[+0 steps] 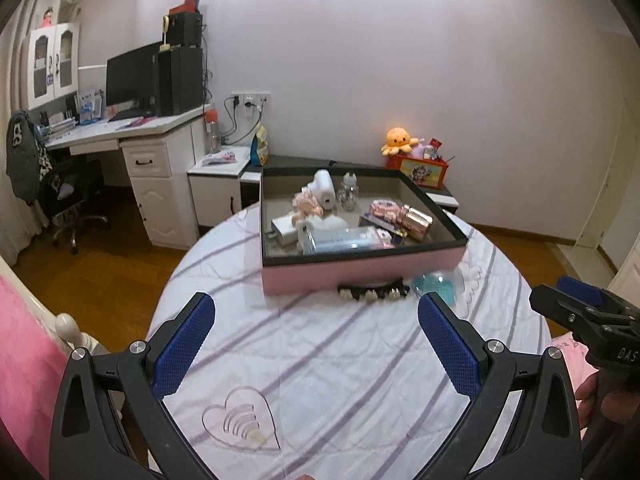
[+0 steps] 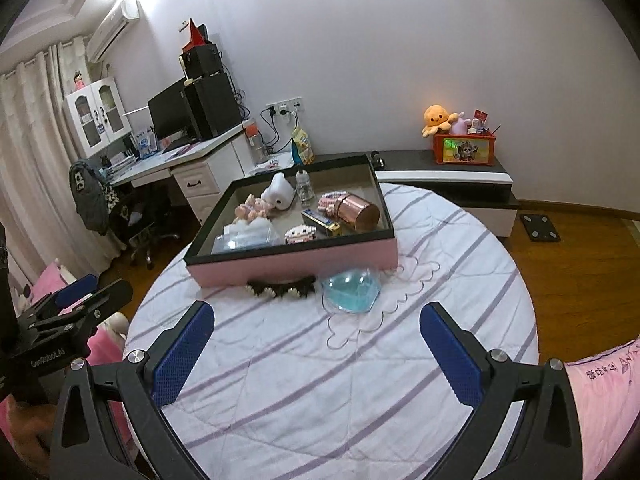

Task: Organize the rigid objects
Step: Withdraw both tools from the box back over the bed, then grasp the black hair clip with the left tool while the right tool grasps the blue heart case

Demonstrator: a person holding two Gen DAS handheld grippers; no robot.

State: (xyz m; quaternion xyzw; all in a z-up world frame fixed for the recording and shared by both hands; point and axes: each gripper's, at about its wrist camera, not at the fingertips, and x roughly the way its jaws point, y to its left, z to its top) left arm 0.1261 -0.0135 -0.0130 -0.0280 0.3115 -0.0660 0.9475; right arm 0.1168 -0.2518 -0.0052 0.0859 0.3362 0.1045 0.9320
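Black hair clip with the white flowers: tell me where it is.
The black hair clip lies on the striped bedspread, against the near wall of the pink box, just left of the blue heart-shaped piece.

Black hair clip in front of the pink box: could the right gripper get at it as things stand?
Probably yes. The right gripper is open, with only bare bedsheet before the hair clip; the pink box sits close behind.

Dim warm indoor light, ceiling glare, heavy fisheye vignetting.
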